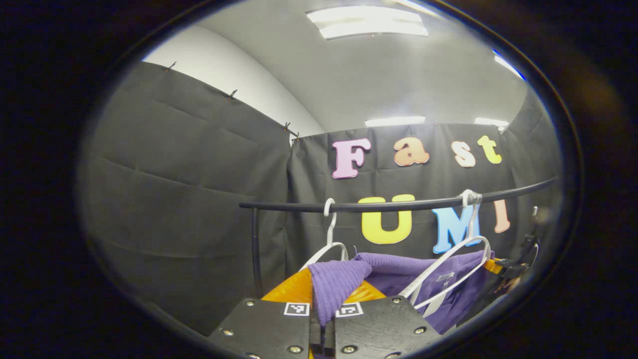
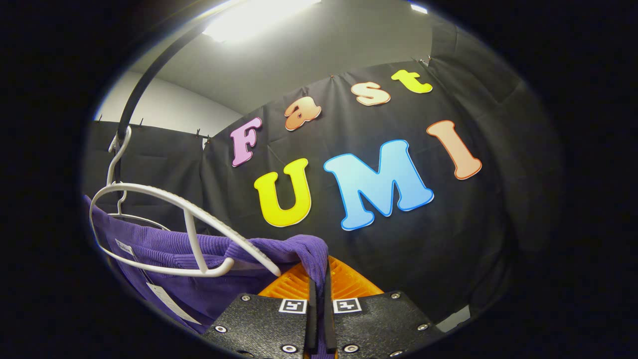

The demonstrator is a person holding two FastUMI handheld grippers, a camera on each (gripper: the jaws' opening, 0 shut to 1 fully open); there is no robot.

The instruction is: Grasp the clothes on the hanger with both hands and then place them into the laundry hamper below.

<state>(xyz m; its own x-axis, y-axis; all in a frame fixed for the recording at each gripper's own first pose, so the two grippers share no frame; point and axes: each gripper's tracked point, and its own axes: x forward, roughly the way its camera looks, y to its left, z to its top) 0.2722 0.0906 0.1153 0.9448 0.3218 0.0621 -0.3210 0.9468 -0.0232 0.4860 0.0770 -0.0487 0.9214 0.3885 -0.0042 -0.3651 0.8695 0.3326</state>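
Observation:
A purple ribbed garment (image 1: 398, 274) hangs on a white hanger (image 1: 448, 264) from a black rail (image 1: 398, 204). My left gripper (image 1: 323, 319) is shut on one shoulder of the garment, a fold of cloth bunched up between its fingers. In the right gripper view the same purple garment (image 2: 209, 264) drapes over the white hanger (image 2: 164, 224), and my right gripper (image 2: 319, 299) is shut on its other shoulder, the cloth pinched between the closed jaws. The right gripper (image 1: 513, 271) also shows at the far end of the garment in the left gripper view.
A second, bare white hanger (image 1: 329, 239) hangs on the rail to the left of the garment. The rail's black upright post (image 1: 256, 249) stands at its left end. Black cloth walls close in behind the rail on all sides.

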